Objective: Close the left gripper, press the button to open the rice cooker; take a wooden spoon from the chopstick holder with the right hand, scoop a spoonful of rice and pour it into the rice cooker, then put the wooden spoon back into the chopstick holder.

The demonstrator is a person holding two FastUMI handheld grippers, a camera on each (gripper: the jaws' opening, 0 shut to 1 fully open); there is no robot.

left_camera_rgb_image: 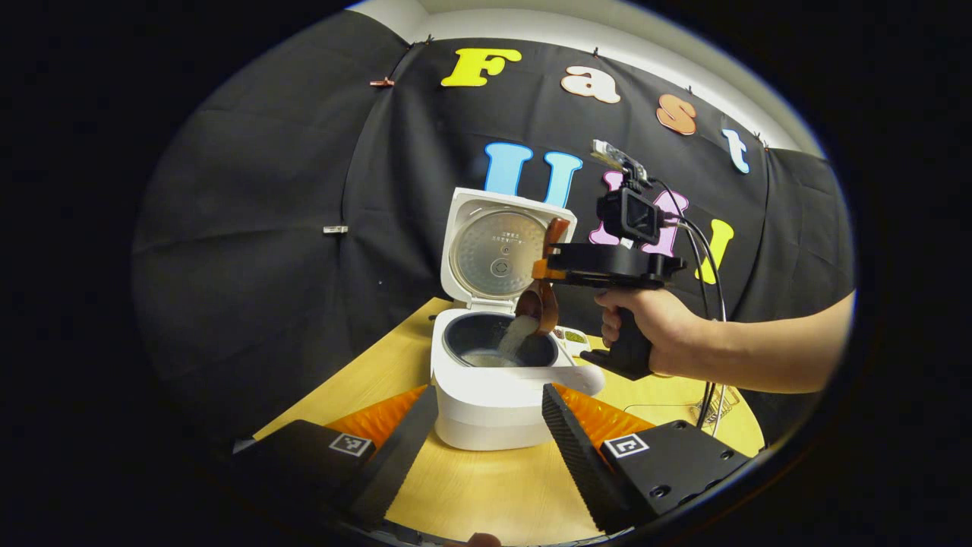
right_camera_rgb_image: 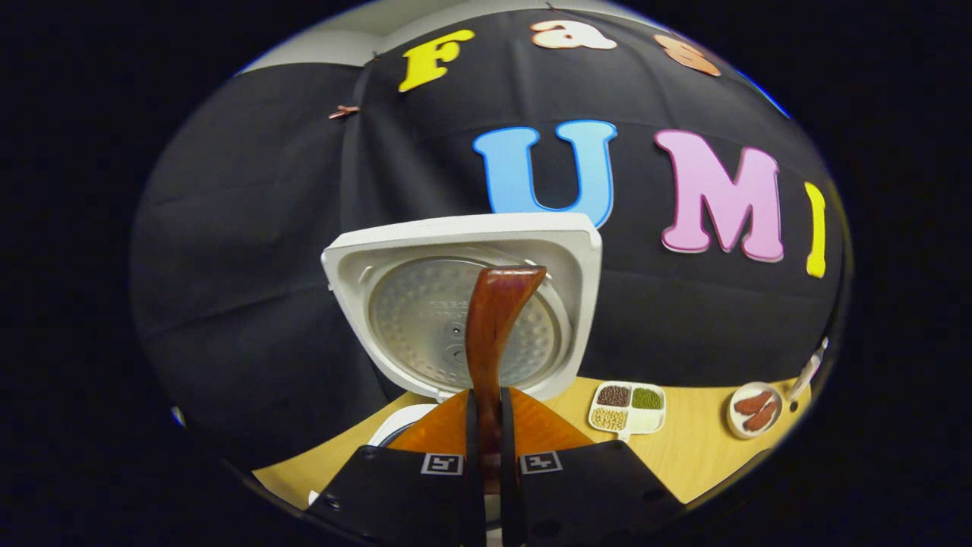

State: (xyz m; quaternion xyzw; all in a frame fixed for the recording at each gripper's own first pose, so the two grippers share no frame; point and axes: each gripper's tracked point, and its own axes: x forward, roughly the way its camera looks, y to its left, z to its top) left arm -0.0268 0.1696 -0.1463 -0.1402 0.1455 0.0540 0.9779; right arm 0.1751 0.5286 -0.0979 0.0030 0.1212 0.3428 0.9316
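left gripper [left_camera_rgb_image: 490, 425] jaws spread | right gripper [right_camera_rgb_image: 487, 433] jaws pinching wooden spoon [right_camera_rgb_image: 493, 327] | rice [left_camera_rgb_image: 518, 334] pouring into open rice cooker [left_camera_rgb_image: 486, 395]

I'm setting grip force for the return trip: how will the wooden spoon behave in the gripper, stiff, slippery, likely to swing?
The wooden spoon looks stiff: its handle stands straight out of the right gripper. Its glossy finish suggests it may slip. It is held by the handle with the bowl hanging below over the rice cooker, so it might pivot.
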